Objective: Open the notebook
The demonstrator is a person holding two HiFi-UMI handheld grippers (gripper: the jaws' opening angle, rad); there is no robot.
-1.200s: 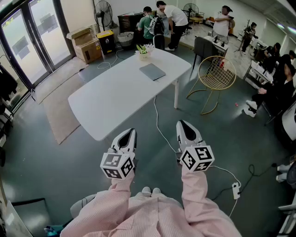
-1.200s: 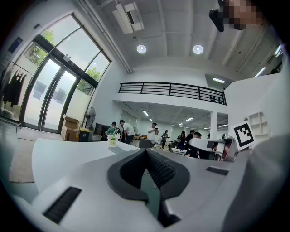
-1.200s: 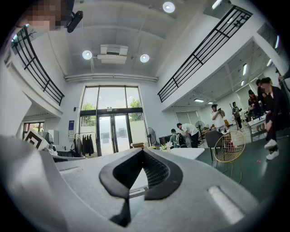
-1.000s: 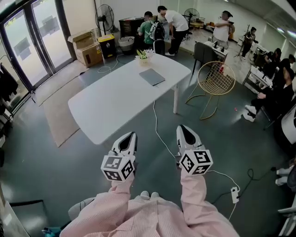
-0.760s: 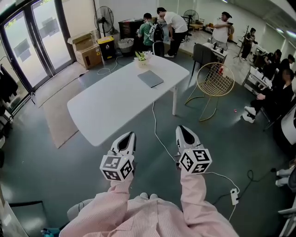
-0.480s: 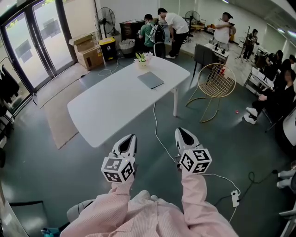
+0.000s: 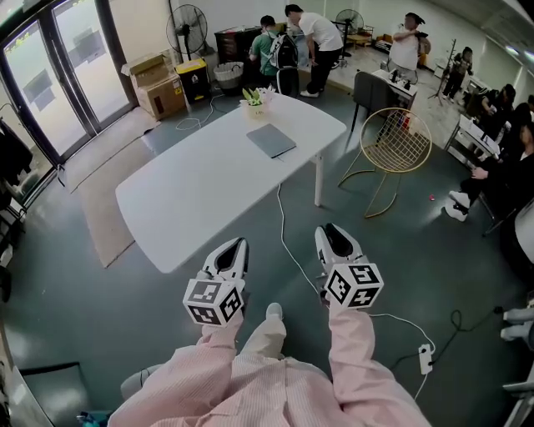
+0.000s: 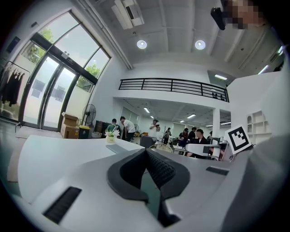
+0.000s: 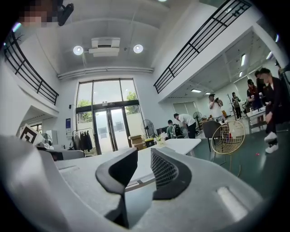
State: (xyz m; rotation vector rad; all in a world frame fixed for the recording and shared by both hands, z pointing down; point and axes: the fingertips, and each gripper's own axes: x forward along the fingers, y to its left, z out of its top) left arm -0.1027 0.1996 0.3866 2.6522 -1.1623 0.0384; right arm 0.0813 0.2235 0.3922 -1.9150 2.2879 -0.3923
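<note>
Notebook [image 7: 271, 140] lies closed on table [image 7: 192, 200] in head view; gripper views alone show left gripper [image 8: 146, 152] jaws touching, right gripper [image 9: 144, 154] jaws apparently slightly apart.

Tabletop [image 7: 200, 192]: white, rounded corners.
Notebook [image 7: 271, 140]: grey, closed, lying flat toward 1 o'clock.
Potted plant [image 7: 253, 100]: far edge, 12 o'clock.

One tabletop [image 7: 192, 196] holds one notebook [image 7: 271, 140] and one potted plant [image 7: 252, 99]. Two tools: left tool [image 7: 235, 244], right tool [image 7: 332, 230]. One wire chair [image 7: 392, 140], seemingly two floor fans [image 7: 185, 23].
</note>
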